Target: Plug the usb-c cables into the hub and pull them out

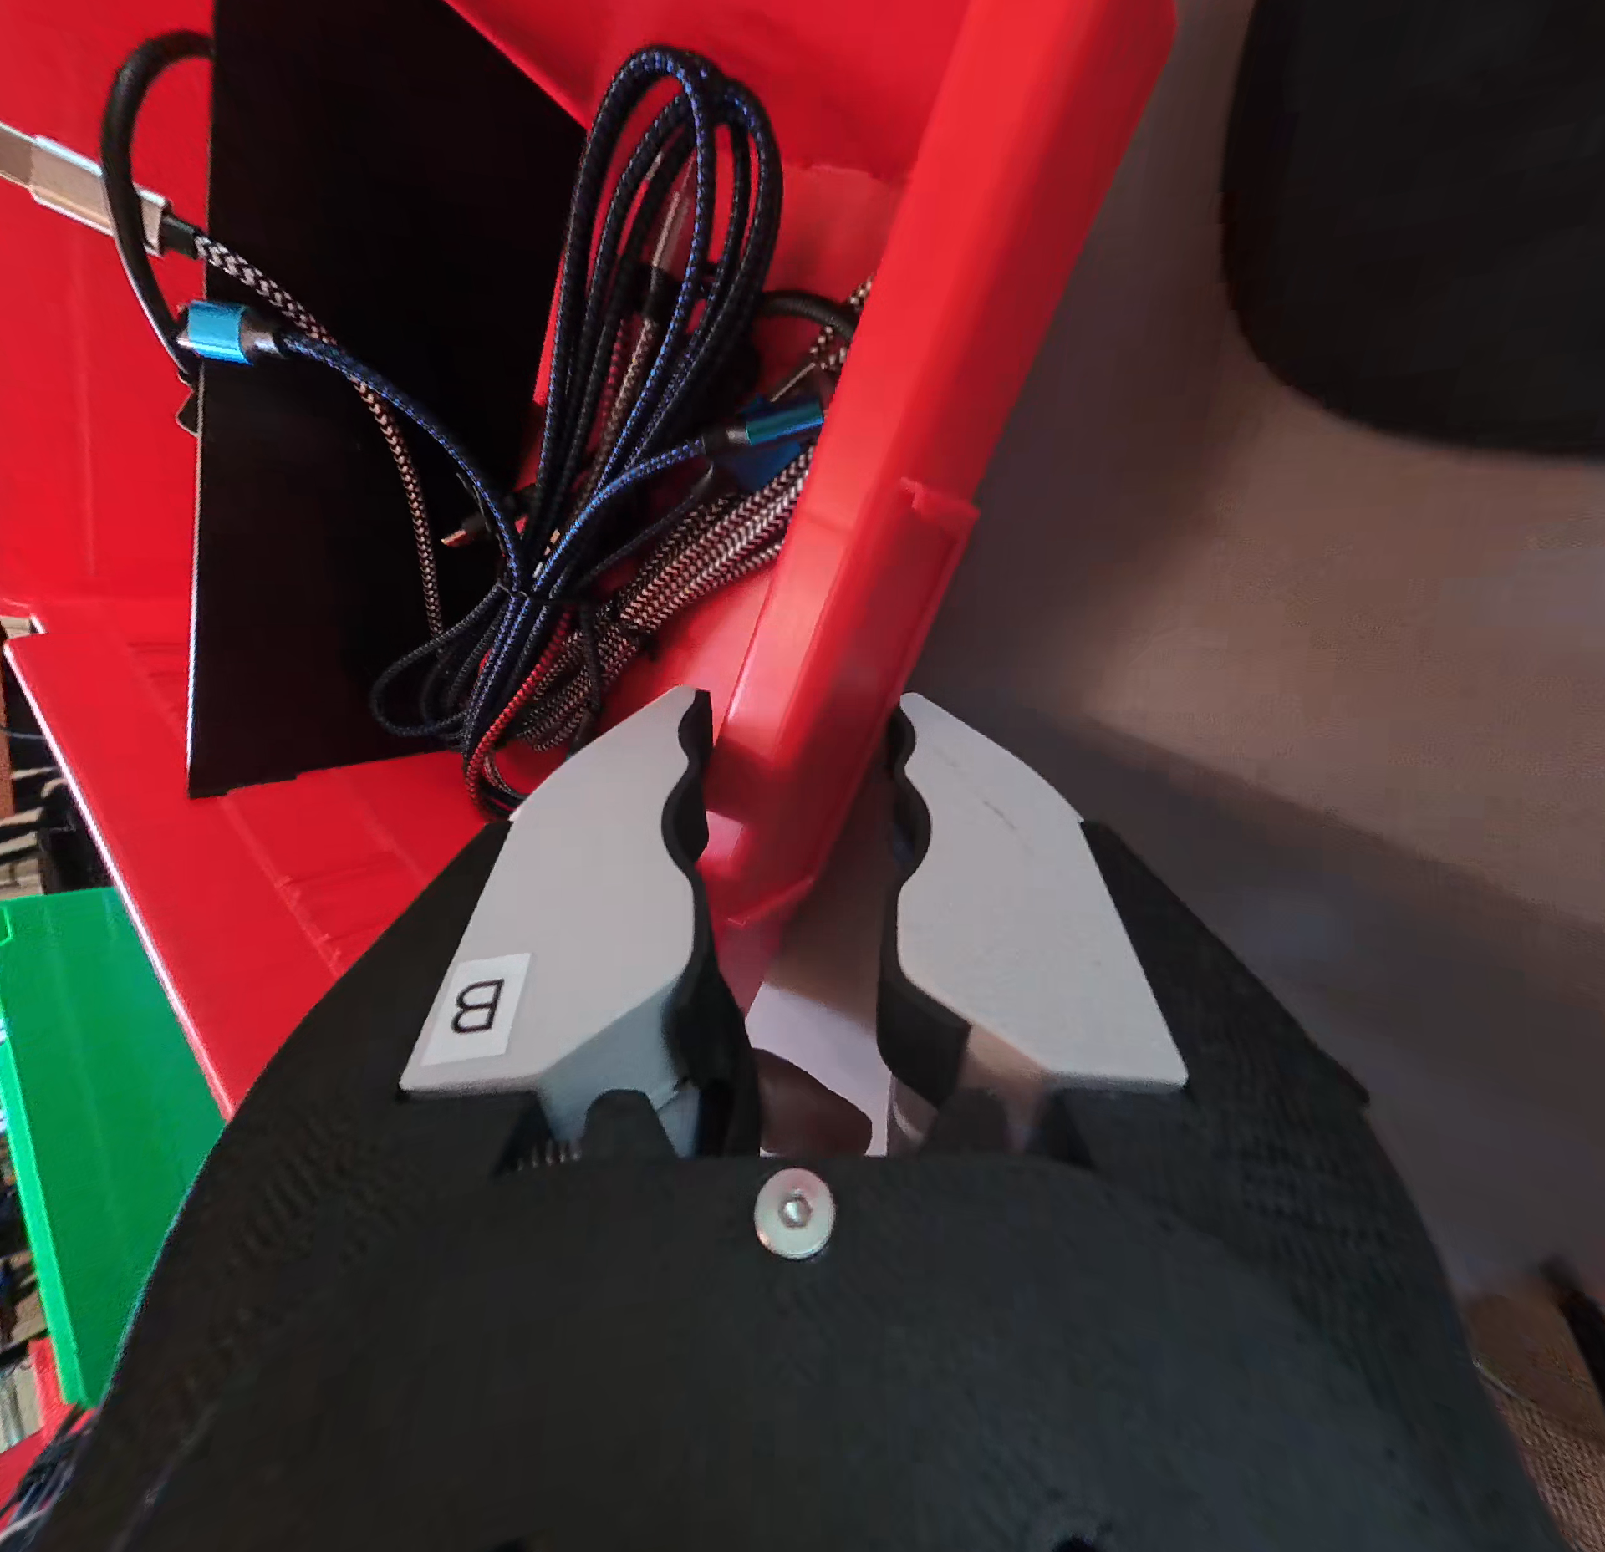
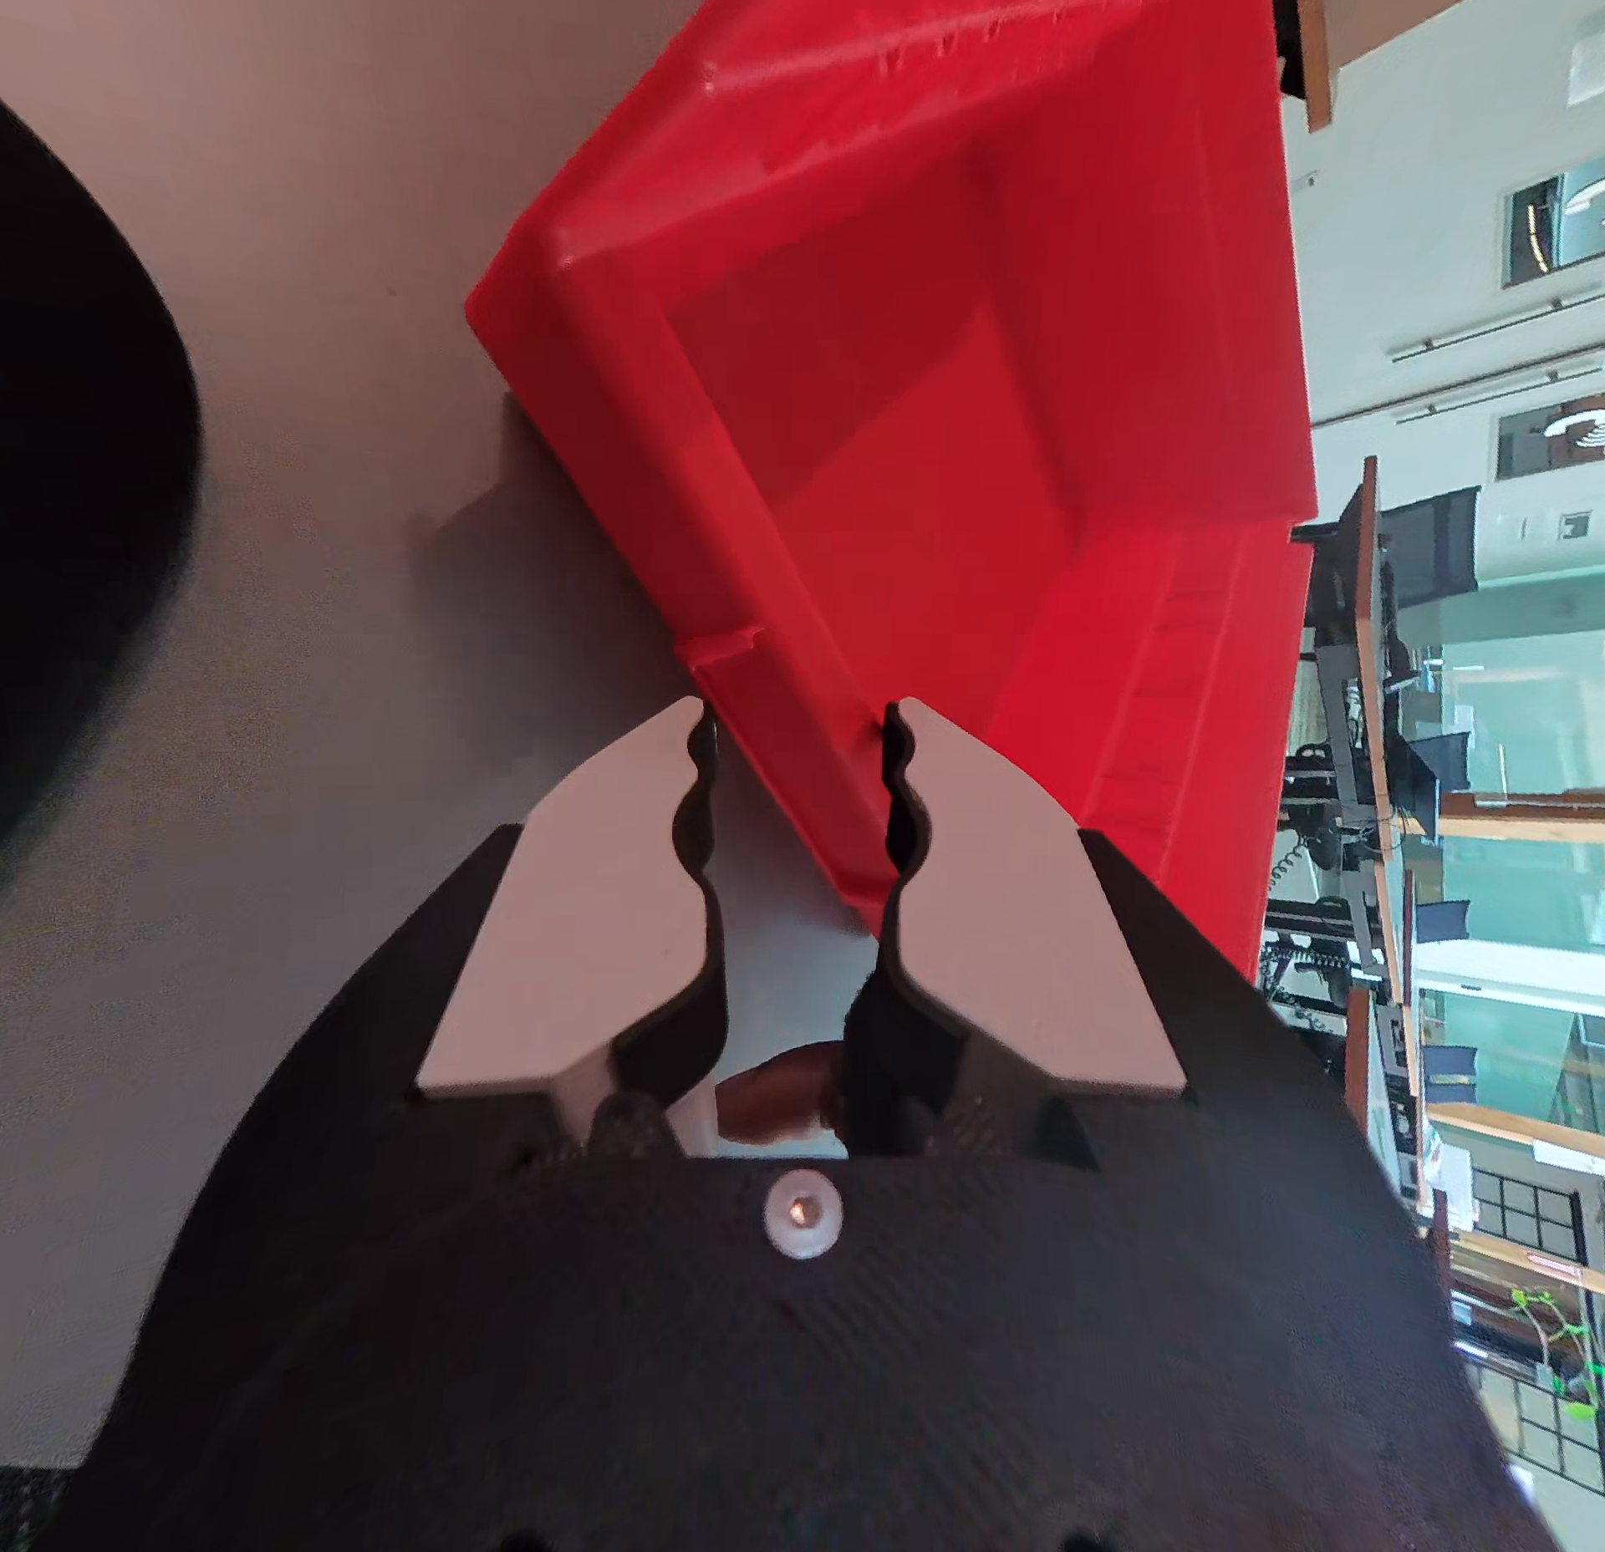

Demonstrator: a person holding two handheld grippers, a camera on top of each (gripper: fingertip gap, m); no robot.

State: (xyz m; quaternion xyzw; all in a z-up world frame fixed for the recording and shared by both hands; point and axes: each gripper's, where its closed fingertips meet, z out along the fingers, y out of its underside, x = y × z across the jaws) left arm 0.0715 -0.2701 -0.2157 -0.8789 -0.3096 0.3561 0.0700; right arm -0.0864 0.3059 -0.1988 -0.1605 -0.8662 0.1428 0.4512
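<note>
In the left wrist view a red bin (image 1: 868, 512) holds a tangle of braided cables (image 1: 608, 468) in blue-black, grey and red beside a black divider (image 1: 347, 381). A blue-sleeved plug (image 1: 221, 334) hangs at the divider's left edge. A silver metal piece (image 1: 61, 173) with a braided cable on it shows at the far left; I cannot tell whether it is the hub. My left gripper (image 1: 799, 720) is open and empty, with the bin's right wall between its jaws. My right gripper (image 2: 795, 720) is open and empty, over the rim of a red bin (image 2: 782, 685) that has nothing in it.
More red bin walls (image 1: 260, 902) and a green bin (image 1: 87, 1076) lie left of the left gripper. A grey tabletop (image 1: 1259, 772) lies to the right, with a dark rounded object (image 1: 1433, 208) on it. An office room (image 2: 1476, 729) shows beyond the right view's bin. One gripper's finger ends stand about 60 centimetres off the other's.
</note>
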